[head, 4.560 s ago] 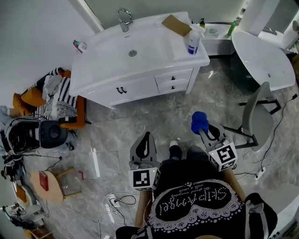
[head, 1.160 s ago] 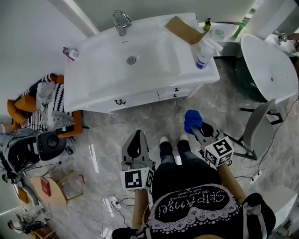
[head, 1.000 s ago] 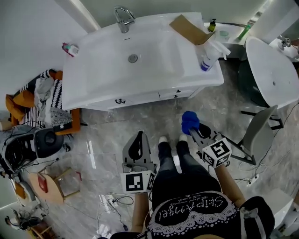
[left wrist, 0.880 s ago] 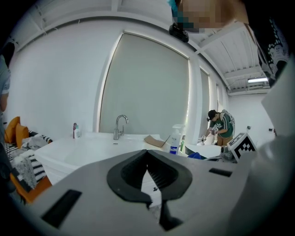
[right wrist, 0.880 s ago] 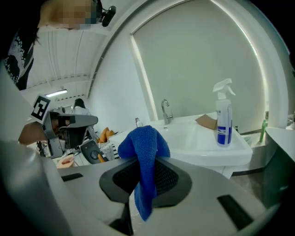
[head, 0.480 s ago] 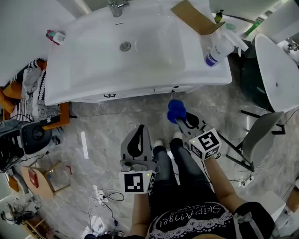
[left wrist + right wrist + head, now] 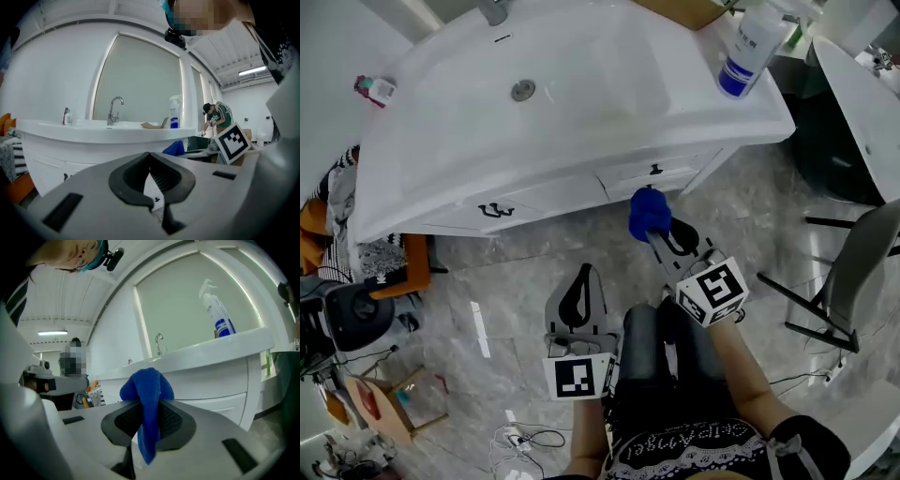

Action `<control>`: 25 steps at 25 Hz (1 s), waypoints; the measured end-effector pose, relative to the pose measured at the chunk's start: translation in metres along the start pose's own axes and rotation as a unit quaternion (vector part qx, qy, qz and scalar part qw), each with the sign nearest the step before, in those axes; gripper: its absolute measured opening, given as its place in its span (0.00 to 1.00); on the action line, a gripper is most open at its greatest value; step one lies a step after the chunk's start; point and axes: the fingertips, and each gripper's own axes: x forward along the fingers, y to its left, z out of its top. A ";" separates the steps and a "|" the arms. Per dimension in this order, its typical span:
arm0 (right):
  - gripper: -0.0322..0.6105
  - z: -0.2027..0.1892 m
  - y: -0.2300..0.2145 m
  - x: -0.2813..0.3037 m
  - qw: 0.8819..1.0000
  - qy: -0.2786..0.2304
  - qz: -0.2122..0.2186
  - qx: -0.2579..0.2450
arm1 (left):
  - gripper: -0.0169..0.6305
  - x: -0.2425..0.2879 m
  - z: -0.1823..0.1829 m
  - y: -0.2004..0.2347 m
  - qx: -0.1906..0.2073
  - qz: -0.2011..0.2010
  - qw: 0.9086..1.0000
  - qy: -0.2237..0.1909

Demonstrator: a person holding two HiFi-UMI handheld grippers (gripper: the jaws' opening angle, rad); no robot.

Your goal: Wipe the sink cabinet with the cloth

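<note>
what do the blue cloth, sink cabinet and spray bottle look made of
blue cloth: terry or microfibre, by its nubby matte pile.
sink cabinet: smooth white painted wood or board; which is unclear.
spray bottle: probably plastic, glossy white with a blue band.

Clipped and covered parts
I see the chrome tap (image 7: 494, 11) and brown cardboard sheet (image 7: 684, 9) cut by the head view's top edge; the blue terry cloth (image 7: 145, 385) has its middle pinched out of sight between the jaws of my right gripper (image 7: 149, 420).
</note>
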 end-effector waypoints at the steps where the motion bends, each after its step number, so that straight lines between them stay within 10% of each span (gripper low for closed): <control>1: 0.15 -0.007 -0.002 0.004 1.000 -0.012 0.005 -0.008 | 0.03 0.006 -0.016 0.001 0.002 -0.001 1.000 -0.003; 18: 0.15 -0.100 -0.081 0.063 0.985 -0.164 -0.007 -0.055 | 0.03 0.096 -0.216 -0.017 0.038 -0.024 0.997 -0.057; 25: 0.15 -0.099 -0.083 0.073 0.981 -0.171 -0.036 -0.084 | 0.03 0.097 -0.231 -0.015 0.024 -0.027 0.997 -0.068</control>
